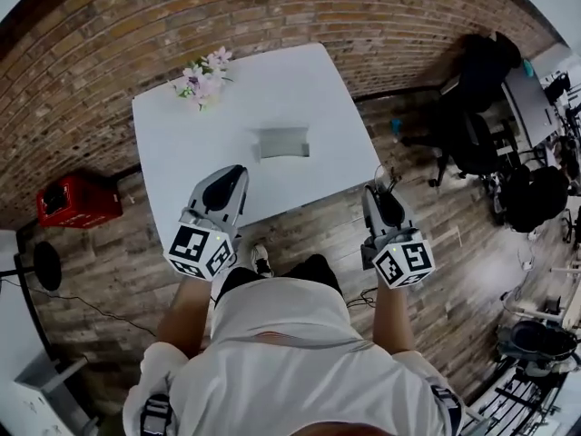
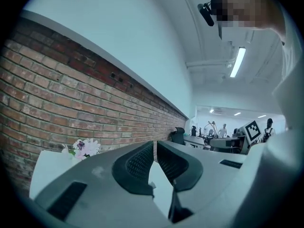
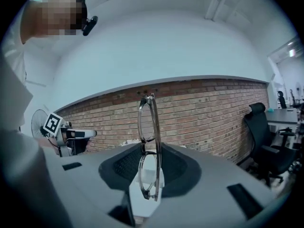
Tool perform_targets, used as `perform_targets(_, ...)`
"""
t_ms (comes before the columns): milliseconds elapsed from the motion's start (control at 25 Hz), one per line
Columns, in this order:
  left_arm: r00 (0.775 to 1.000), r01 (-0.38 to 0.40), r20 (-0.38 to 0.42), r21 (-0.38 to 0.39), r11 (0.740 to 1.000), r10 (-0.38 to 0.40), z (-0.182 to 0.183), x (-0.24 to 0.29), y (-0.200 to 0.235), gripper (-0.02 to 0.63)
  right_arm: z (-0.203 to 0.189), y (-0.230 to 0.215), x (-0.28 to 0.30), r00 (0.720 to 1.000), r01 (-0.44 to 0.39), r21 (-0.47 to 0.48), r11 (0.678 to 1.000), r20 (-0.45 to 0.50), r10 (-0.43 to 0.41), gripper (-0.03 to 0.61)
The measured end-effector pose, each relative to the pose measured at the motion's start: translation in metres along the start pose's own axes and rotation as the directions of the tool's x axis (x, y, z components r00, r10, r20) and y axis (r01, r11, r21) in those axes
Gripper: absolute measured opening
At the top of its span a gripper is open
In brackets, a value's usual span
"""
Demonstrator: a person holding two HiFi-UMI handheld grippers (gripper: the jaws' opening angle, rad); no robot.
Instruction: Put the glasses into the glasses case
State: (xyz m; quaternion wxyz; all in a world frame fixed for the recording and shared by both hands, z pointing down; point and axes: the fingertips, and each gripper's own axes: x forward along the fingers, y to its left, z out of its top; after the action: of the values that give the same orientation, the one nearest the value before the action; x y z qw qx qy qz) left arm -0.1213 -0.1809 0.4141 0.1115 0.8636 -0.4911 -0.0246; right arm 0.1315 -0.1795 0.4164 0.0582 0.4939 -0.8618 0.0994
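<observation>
A grey glasses case [image 1: 283,142] lies open near the middle of the white table [image 1: 182,143]. My right gripper [image 1: 375,193] hangs just off the table's near right corner. It is shut on a pair of thin-framed glasses [image 3: 149,127], which stand on end between the pads with one lens above the jaws. My left gripper [image 1: 233,174] is over the table's near edge, left of the case. Its fingertips [image 2: 148,152] meet with nothing between them. In the right gripper view the left gripper [image 3: 78,136] shows at the left.
A bunch of pale flowers [image 1: 204,78] lies at the table's far left corner. A brick wall [image 1: 272,7] runs behind the table. A red box [image 1: 77,198] sits on the wooden floor to the left, and black office chairs [image 1: 477,107] stand to the right.
</observation>
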Motion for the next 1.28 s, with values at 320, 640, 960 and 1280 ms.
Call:
perform_targets(320, 0.987, -0.16, 0.01, -0.027, 0.987, 0.16, 0.002, 0.0, 0.057, 0.032, 0.017, 0.008, 0.094, 0.984, -0.179, -0.04, 0.983, -0.021, 0.179, 0.16)
perform_targets(640, 0.943, -0.333, 0.036, 0.033, 0.942, 0.331, 0.026, 0.037, 0.068, 0.032, 0.036, -0.019, 0.183, 0.92, -0.39, -0.05, 0.92, -0.06, 0.387, 0.16)
perform_targets(960, 0.858, -0.513, 0.017, -0.024, 0.858, 0.513, 0.017, 0.048, 0.074, 0.032, 0.018, -0.028, 0.261, 0.795, -0.585, -0.029, 0.811, -0.219, 0.566, 0.16)
perform_targets(1280, 0.762, -0.646, -0.029, -0.093, 0.758, 0.647, -0.011, 0.009, 0.063, 0.032, -0.08, 0.011, 0.282, 0.531, -0.774, -0.005, 0.633, -0.551, 0.644, 0.16)
